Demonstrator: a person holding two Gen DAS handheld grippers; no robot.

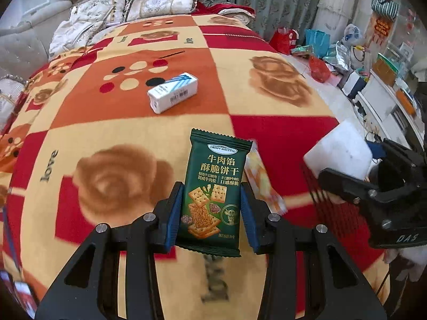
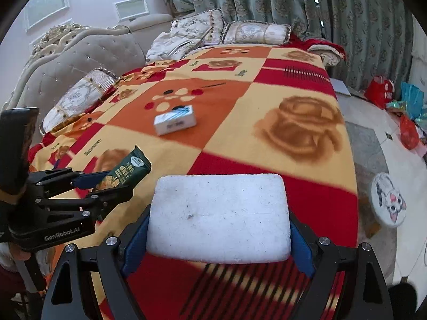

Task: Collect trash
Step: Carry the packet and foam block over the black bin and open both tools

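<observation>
My left gripper [image 1: 212,213] is shut on a green biscuit packet [image 1: 213,184] and holds it above the patterned blanket [image 1: 106,138]. The packet also shows in the right wrist view [image 2: 125,172], at the left. My right gripper [image 2: 218,237] is shut on a white foam block [image 2: 218,216], which also shows at the right of the left wrist view [image 1: 339,149]. A white and blue carton [image 1: 173,92] lies on the blanket further up the bed; it also shows in the right wrist view [image 2: 174,120]. A yellow-white wrapper [image 1: 263,181] lies just right of the packet.
Pillows [image 1: 160,5] and a padded headboard [image 2: 80,61] are at the far end of the bed. Bags and clutter [image 1: 320,50] lie on the floor to the right. A round cat mat [image 2: 388,200] lies on the floor by the bed.
</observation>
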